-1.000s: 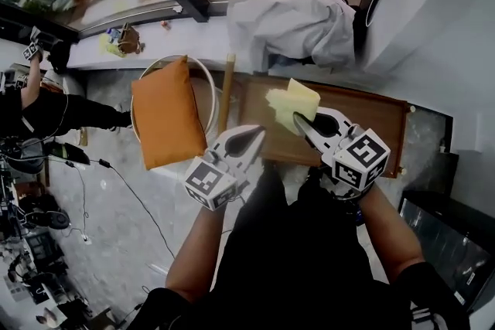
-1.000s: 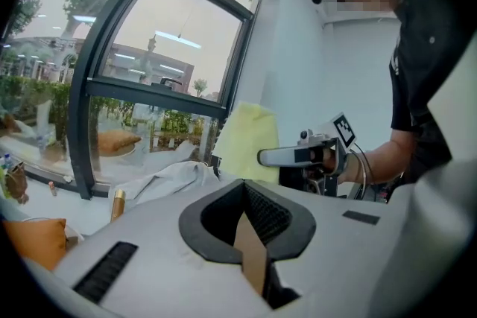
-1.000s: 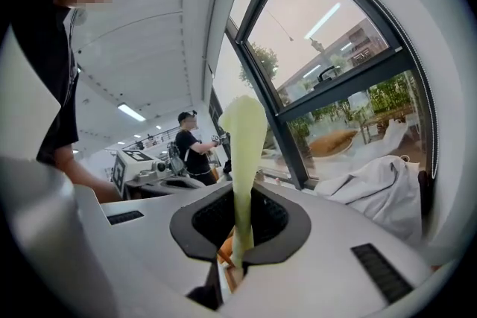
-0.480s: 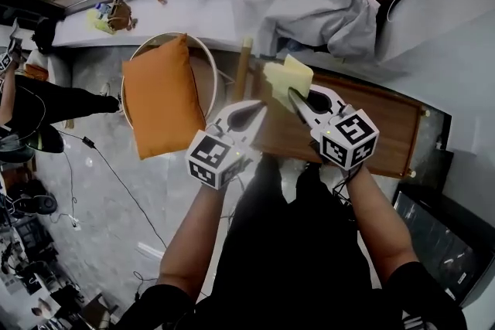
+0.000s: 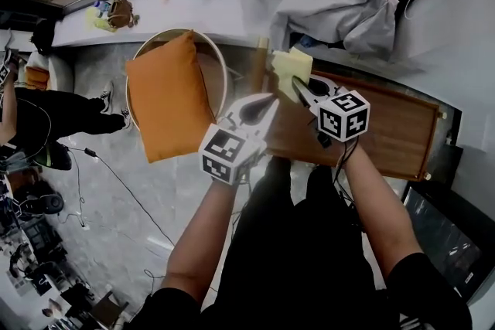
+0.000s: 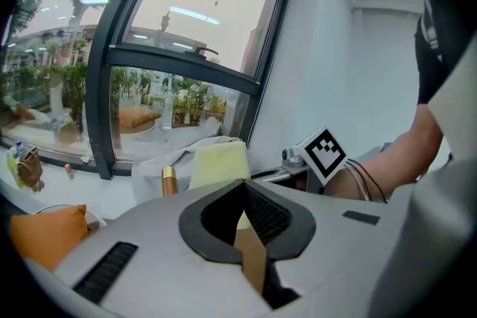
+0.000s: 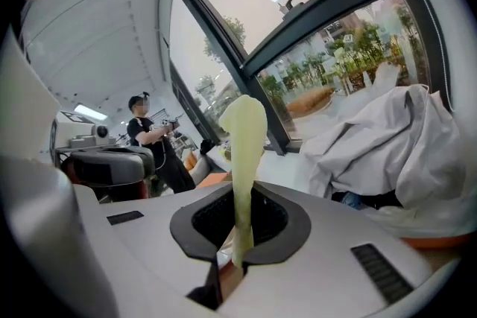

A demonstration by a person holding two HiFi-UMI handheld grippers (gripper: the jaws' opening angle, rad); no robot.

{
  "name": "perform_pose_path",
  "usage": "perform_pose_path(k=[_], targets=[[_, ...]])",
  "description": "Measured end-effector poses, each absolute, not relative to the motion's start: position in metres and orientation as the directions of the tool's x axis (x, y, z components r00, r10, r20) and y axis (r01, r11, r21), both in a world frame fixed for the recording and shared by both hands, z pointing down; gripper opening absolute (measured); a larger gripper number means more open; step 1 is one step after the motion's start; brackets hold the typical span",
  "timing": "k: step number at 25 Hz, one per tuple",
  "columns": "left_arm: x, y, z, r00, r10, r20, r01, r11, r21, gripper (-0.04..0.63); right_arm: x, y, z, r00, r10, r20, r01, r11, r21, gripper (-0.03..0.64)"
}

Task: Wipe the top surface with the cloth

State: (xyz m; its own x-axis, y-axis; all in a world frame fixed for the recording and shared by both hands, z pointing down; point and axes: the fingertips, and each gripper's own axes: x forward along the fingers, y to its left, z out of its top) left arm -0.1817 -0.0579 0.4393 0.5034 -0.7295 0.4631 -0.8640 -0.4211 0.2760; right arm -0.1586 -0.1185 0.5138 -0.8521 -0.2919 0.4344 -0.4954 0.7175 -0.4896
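Because the table (image 5: 387,131) top was not yet wiped, my right hand-held gripper (image 5: 298,85) pinched the yellow cloth (image 5: 292,69) upright over its left end, ready to lower; left hand-held gripper (image 5: 263,106) pressed together, empty.

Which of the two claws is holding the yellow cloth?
The right claw, the one over the wooden top: the yellow cloth is pinched between its jaws. The left claw is shut with nothing in it.
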Motion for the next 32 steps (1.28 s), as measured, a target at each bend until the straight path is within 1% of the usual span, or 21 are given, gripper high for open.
perform_pose_path(k=[4,8,13,16,21,32], targets=[[-0.181,-0.063,0.442,0.518,-0.723,0.458,-0.856,-0.43,0.288,0.011,-0.168,-0.125,0.545,-0.832,-0.28,0.479,-0.528,0.665,-0.528,0.032],[-0.178,-0.07,0.443,0.537,-0.716,0.447,-0.843,-0.442,0.305,0.011,-0.177,-0.128,0.584,-0.787,-0.251,0.564,-0.577,0.625,-0.526,0.032],[-0.17,-0.07,0.444,0.557,-0.699,0.448,-0.83,-0.459,0.316,0.012,-0.185,-0.114,0.628,-0.756,-0.175,0.631,-0.602,0.564,-0.565,0.032],[-0.165,-0.066,0.446,0.567,-0.685,0.459,-0.824,-0.466,0.322,0.011,-0.184,-0.112,0.646,-0.727,-0.159,0.668,-0.631,0.537,-0.559,0.032],[-0.157,-0.059,0.448,0.587,-0.659,0.47,-0.809,-0.48,0.338,0.011,-0.17,-0.121,0.658,-0.648,-0.184,0.739,-0.704,0.515,-0.49,0.032],[-0.124,-0.053,0.457,0.634,-0.605,0.482,-0.773,-0.511,0.375,0.012,-0.121,-0.133,0.66,-0.581,-0.233,0.78,-0.773,0.459,-0.438,0.032]])
